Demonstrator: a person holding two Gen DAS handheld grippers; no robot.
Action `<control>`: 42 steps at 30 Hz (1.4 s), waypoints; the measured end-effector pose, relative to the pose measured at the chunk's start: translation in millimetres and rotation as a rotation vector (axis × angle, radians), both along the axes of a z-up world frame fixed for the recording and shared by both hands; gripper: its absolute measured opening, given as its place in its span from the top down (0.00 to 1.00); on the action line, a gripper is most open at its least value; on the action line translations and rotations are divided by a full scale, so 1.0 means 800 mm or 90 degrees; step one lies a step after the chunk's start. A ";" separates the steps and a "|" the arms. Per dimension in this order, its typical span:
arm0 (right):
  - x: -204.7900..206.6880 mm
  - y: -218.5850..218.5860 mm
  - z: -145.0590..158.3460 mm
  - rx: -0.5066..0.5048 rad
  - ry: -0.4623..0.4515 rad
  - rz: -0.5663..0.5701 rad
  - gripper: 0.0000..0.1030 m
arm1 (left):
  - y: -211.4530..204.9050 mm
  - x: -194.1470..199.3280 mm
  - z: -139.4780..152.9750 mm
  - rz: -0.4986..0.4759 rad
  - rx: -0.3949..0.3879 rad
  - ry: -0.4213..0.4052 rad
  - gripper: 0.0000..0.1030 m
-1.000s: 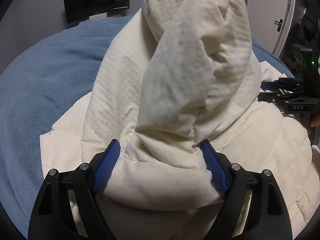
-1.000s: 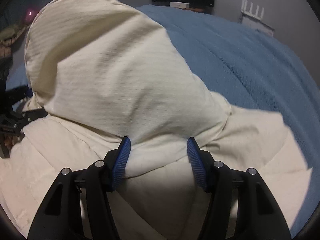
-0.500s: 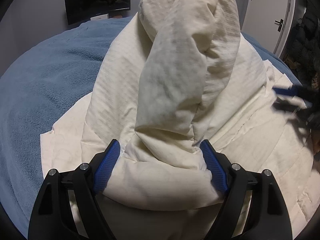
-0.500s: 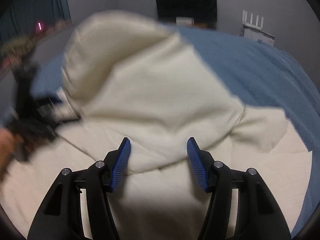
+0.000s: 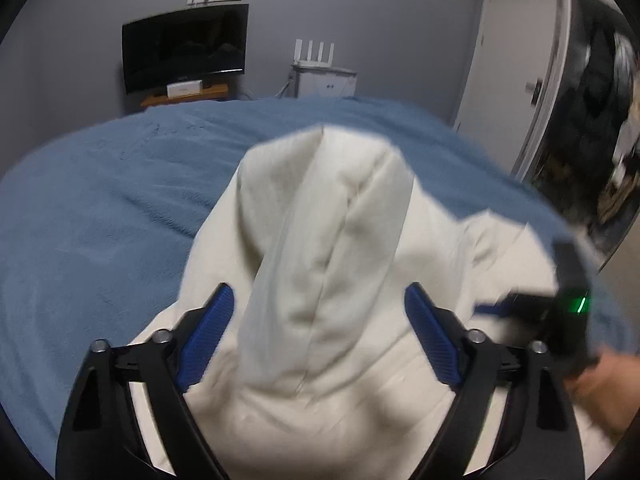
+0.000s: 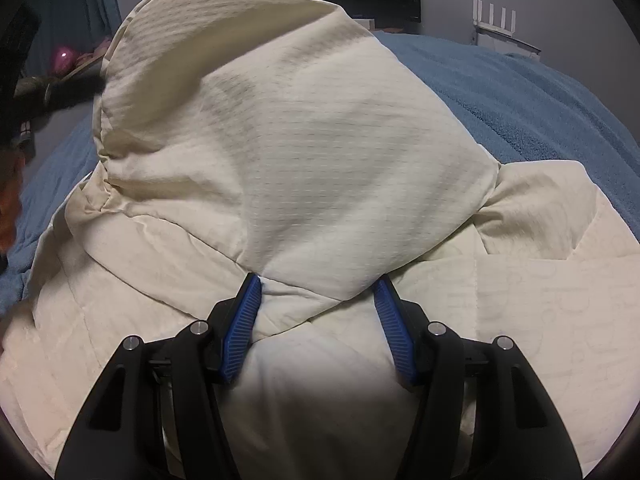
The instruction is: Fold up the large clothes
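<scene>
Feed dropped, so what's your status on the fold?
Left gripper and right gripper both clamp bunched cream garment. Garment lifted over blue bedspread. Nothing in the way.

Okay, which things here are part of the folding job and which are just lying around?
Part of the job:
cream garment
left gripper
right gripper
blue blanket underneath

Just around:
TV
router
door

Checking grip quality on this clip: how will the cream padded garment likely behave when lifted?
Probably floppy: the cream padded garment drapes in soft folds above the right hand-held gripper. Likely light yet bulky, since it puffs out. It may sag onto the blue blanket.
</scene>
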State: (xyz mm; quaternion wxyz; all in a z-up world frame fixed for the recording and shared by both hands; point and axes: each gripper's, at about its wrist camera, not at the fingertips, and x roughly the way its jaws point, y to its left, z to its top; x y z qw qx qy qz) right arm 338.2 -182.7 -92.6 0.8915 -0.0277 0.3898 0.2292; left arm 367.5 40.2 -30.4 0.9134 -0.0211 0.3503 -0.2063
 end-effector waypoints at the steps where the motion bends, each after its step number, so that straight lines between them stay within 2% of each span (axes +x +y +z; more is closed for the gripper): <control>1: -0.007 0.000 -0.003 0.001 0.000 0.001 0.46 | 0.004 0.010 -0.002 0.005 -0.023 0.025 0.63; 2: -0.009 0.000 -0.003 0.002 0.000 0.001 0.46 | 0.013 0.018 -0.007 0.019 -0.052 0.050 0.83; 4: -0.011 0.000 -0.003 0.005 0.000 0.003 0.46 | 0.040 0.028 -0.019 0.055 -0.125 0.077 0.84; 6: -0.013 -0.002 -0.004 0.007 -0.001 0.006 0.46 | 0.059 0.034 -0.037 0.095 -0.133 0.100 0.84; 7: -0.014 -0.002 -0.005 0.005 -0.003 0.008 0.46 | 0.063 0.036 -0.045 0.109 -0.123 0.111 0.83; 11: -0.012 0.002 -0.006 -0.007 -0.010 0.012 0.46 | 0.065 0.046 -0.080 0.148 -0.034 0.133 0.69; 15: -0.015 0.007 -0.008 -0.019 -0.015 0.017 0.46 | 0.072 0.054 -0.104 0.159 -0.033 0.158 0.68; 19: -0.018 0.008 -0.009 -0.020 -0.017 0.015 0.46 | 0.064 0.044 -0.093 0.151 0.011 0.130 0.66; 21: -0.017 0.006 -0.009 -0.017 -0.016 0.015 0.46 | 0.064 0.031 -0.083 0.150 0.027 0.111 0.57; 23: -0.016 0.006 -0.009 -0.015 -0.016 0.014 0.46 | 0.065 0.011 -0.071 0.137 0.041 0.098 0.55; 26: -0.018 0.006 -0.008 -0.014 -0.019 0.013 0.46 | 0.063 -0.031 -0.061 0.108 0.067 0.082 0.44; 31: -0.021 0.007 -0.008 -0.018 -0.027 0.011 0.46 | 0.047 -0.055 -0.087 0.093 0.113 0.100 0.43; 35: -0.028 0.015 -0.008 -0.040 -0.045 -0.001 0.45 | 0.029 -0.049 -0.092 0.101 0.179 0.094 0.43; 38: -0.039 0.018 0.000 -0.052 -0.051 -0.017 0.45 | 0.029 -0.056 -0.075 0.114 0.173 0.103 0.41; 39: -0.042 0.013 0.007 -0.042 -0.033 -0.027 0.45 | 0.032 -0.066 -0.064 0.119 0.163 0.104 0.36; 40: -0.044 0.007 0.015 -0.030 -0.013 -0.039 0.39 | 0.035 -0.076 -0.055 0.119 0.157 0.103 0.33; 41: -0.050 -0.002 0.026 -0.012 0.005 -0.057 0.37 | 0.038 -0.088 -0.044 0.116 0.152 0.101 0.25; 42: -0.060 -0.013 0.040 0.008 0.013 -0.071 0.34 | 0.040 -0.105 -0.031 0.112 0.149 0.092 0.21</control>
